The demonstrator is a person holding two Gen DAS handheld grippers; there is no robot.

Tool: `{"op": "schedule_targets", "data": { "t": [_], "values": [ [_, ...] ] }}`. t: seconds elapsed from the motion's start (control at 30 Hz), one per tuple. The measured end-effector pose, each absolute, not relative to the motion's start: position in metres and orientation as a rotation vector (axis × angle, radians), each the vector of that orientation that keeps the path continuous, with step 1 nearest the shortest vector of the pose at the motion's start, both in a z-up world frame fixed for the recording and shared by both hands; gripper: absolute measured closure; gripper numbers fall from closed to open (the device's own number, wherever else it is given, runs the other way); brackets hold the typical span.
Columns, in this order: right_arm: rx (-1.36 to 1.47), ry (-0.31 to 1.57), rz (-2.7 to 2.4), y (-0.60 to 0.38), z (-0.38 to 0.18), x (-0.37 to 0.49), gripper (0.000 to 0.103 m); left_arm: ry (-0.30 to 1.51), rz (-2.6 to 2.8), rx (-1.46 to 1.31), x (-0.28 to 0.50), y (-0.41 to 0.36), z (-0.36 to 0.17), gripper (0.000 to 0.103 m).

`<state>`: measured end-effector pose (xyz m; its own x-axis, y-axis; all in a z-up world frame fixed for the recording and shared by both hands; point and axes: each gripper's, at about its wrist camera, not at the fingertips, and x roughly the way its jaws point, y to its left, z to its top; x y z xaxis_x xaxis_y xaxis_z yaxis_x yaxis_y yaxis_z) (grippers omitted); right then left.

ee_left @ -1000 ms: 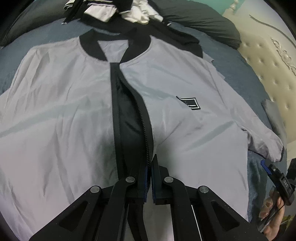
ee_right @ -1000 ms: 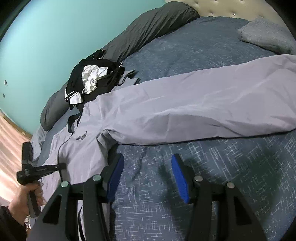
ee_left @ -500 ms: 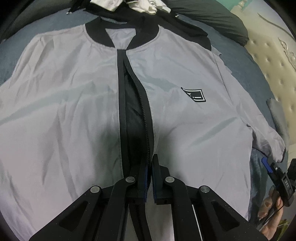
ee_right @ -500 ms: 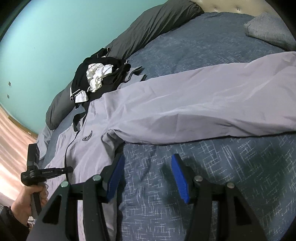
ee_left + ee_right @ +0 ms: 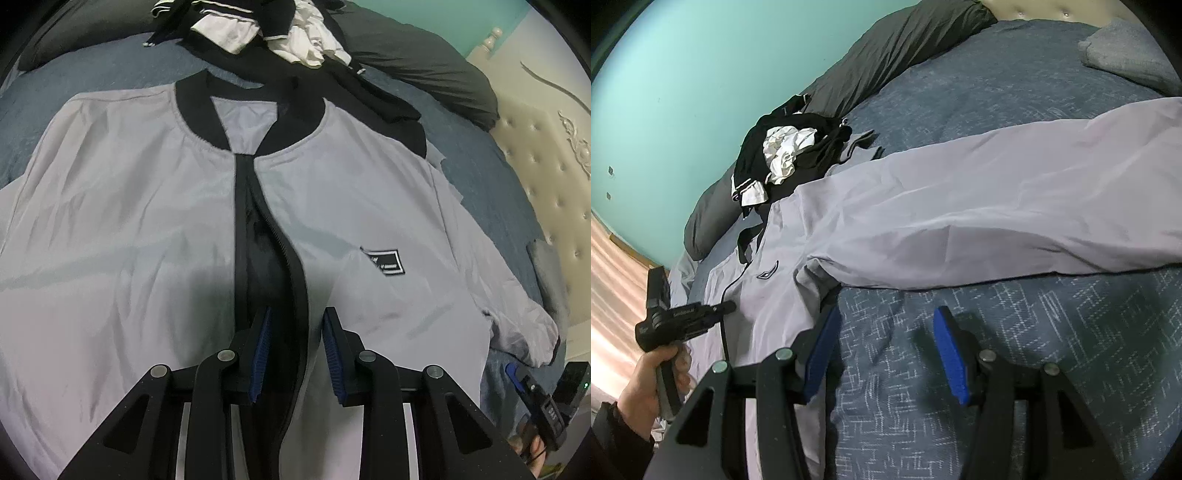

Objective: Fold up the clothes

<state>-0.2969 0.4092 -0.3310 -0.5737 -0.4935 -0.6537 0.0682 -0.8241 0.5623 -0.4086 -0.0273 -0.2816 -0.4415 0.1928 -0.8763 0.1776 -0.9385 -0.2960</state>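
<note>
Left tongs [image 5: 297, 347] are just parting, pads astride the black zipper band of the grey jacket [image 5: 147, 236] lying flat on the bed [image 5: 997, 369], while right tongs [image 5: 886, 347] are hanging apart and empty.

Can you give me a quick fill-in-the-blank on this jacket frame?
1. The grey jacket lies on a ____ bedspread.
2. Its collar is ____.
3. The right gripper hovers over bare bedspread, jaws ____.
4. The zipper runs between the left gripper jaws, which are ____.

Answers: blue; black; open; open
</note>
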Motion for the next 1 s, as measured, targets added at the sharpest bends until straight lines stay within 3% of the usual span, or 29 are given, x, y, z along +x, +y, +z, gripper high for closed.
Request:
{"op": "schedule_targets", "data": {
  "t": [0.07,0.17,0.33,0.43,0.57,1.0],
  "values": [
    [1.234,-0.703,-2.424,0.409,-0.333,-0.298,0.049,-0.525,2.596,-1.661,-0.413,-0.025,-0.284,0.096],
    [1.243,-0.706,-2.418,0.408,-0.335,-0.299,0.049,-0.472,2.592,-1.678,-0.411,-0.023,-0.288,0.1],
    [1.238,-0.699,-2.411,0.406,-0.334,-0.299,0.049,-0.519,2.571,-1.733,-0.395,-0.038,-0.301,0.1],
    [1.238,-0.695,-2.407,0.405,-0.334,-0.299,0.049,-0.676,2.533,-1.733,-0.392,-0.052,-0.31,0.1],
    [1.237,-0.698,-2.405,0.405,-0.333,-0.299,0.049,-0.741,2.537,-1.708,-0.387,-0.06,-0.303,0.093],
    [1.246,-0.71,-2.401,0.404,-0.336,-0.298,0.049,-0.457,2.725,-1.595,-0.386,-0.041,-0.261,0.091]
  ]
}}
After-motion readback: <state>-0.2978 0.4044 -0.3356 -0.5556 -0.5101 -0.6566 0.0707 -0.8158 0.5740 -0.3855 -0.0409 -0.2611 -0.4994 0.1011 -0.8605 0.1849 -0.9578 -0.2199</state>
